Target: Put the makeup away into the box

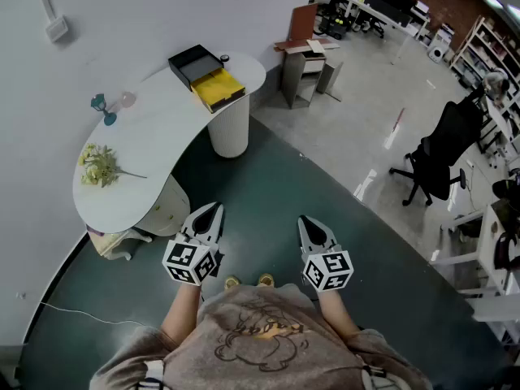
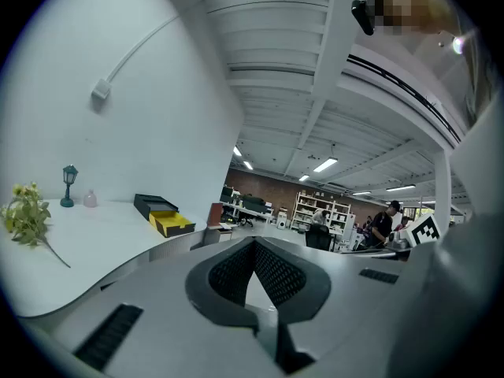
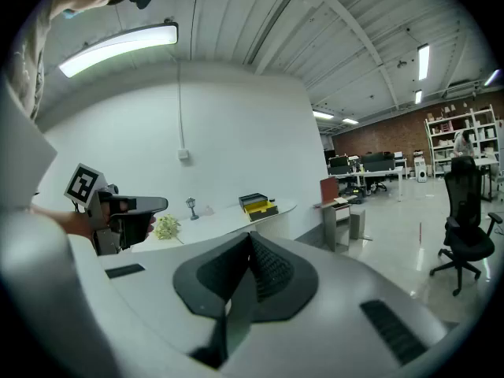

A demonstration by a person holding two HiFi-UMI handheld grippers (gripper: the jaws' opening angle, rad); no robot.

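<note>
The box (image 1: 205, 75), black with a yellow inside, lies open at the far end of a curved white table (image 1: 162, 136). It also shows in the left gripper view as the box (image 2: 163, 213) and in the right gripper view as the box (image 3: 258, 205). A small pink bottle (image 1: 127, 98) stands near the wall, and a small round item (image 1: 223, 58) sits beside the box. My left gripper (image 1: 213, 210) (image 2: 253, 242) and right gripper (image 1: 307, 221) (image 3: 250, 236) hover over the floor short of the table, both shut and empty.
A teal lamp ornament (image 1: 101, 108) and a sprig of flowers (image 1: 99, 165) rest on the table. A low cabinet (image 1: 305, 71) stands right of the table's pedestal. An office chair (image 1: 443, 149) is at the right. A cable (image 1: 81, 314) trails on the dark floor.
</note>
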